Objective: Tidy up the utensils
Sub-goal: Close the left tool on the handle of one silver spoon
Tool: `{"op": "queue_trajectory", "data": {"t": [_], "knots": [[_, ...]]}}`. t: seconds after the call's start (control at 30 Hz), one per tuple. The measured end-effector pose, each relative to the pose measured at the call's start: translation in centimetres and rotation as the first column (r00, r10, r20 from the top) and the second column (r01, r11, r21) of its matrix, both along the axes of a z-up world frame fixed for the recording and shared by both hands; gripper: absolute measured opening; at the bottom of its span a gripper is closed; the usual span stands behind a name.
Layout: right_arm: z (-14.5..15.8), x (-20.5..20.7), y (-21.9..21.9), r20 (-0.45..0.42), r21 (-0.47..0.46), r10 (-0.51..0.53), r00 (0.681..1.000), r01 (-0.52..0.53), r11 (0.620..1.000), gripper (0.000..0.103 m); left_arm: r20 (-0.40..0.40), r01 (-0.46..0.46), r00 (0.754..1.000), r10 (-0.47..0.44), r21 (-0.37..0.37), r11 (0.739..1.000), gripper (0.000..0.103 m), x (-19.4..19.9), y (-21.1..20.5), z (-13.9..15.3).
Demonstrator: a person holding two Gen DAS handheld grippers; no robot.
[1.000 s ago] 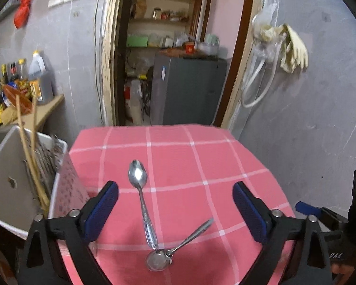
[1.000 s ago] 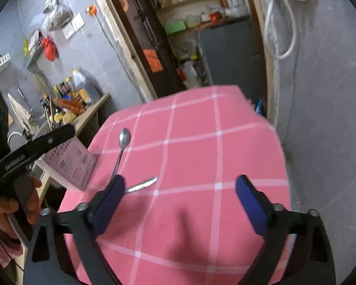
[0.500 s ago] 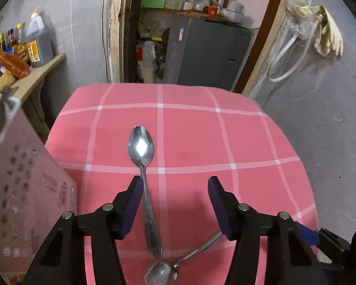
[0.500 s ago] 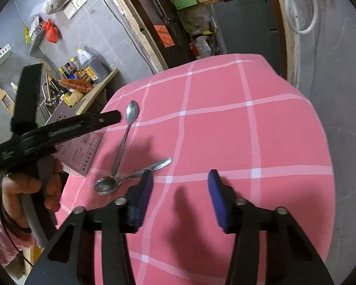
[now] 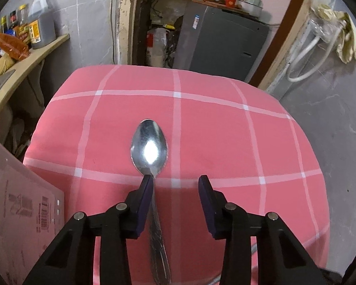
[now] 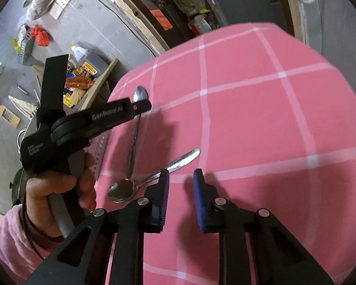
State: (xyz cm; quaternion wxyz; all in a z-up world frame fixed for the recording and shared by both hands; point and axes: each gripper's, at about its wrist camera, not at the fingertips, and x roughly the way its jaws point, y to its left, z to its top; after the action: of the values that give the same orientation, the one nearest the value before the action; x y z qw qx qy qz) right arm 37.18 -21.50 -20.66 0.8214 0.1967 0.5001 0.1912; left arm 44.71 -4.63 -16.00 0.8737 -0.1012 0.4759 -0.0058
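Observation:
Two steel spoons lie on the pink checked tablecloth [image 5: 225, 128]. The long spoon [image 5: 149, 149] points its bowl away from me; its handle runs under my left gripper [image 5: 175, 180], which is partly open and low over it, left pad beside the spoon's neck. In the right wrist view the same long spoon [image 6: 135, 130] lies left of the second spoon [image 6: 154, 175], whose bowl faces me. My right gripper [image 6: 180, 175] is partly open and empty, its left pad just beside the second spoon's handle. The left gripper body [image 6: 83, 121] shows there too.
A pale perforated utensil basket [image 5: 16, 213] stands at the table's left edge. A wooden shelf [image 5: 23, 64] with bottles lies further left. A grey cabinet [image 5: 225, 45] stands beyond the table's far edge. The cloth drops off at right [image 6: 344, 123].
Both grippers have narrowed from wide open and moved forward and down. The left one now sits over the long spoon's handle; the right one has closed in on the second spoon's handle.

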Motion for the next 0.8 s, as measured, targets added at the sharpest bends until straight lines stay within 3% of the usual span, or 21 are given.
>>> {"op": "queue_trajectory", "data": {"t": [0.07,0.2,0.57,0.8], "knots": [[-0.5,0.2,0.4,-0.027,0.007,-0.008,1.0,0.009,1.0,0.016,-0.003,-0.011,1.0,0.011,-0.013,1.0,0.037,0.3,0.4,-0.2],[-1.9,0.9,1.0,-0.102,0.052,-0.039,0.994,0.045,0.998,0.013,-0.027,-0.027,0.999,0.026,-0.042,0.999,0.026,1.0,1.1,-0.6],[-2.5,3.0,2.6,-0.16,0.06,-0.137,0.978,0.148,0.987,0.013,-0.044,-0.054,0.998,0.051,-0.082,0.995,0.016,1.4,2.3,-1.1],[-2.6,4.7,3.0,-0.147,0.044,-0.149,0.978,0.157,0.987,0.013,-0.039,-0.057,0.998,0.053,-0.102,0.993,0.007,1.1,2.9,-1.4]]}}
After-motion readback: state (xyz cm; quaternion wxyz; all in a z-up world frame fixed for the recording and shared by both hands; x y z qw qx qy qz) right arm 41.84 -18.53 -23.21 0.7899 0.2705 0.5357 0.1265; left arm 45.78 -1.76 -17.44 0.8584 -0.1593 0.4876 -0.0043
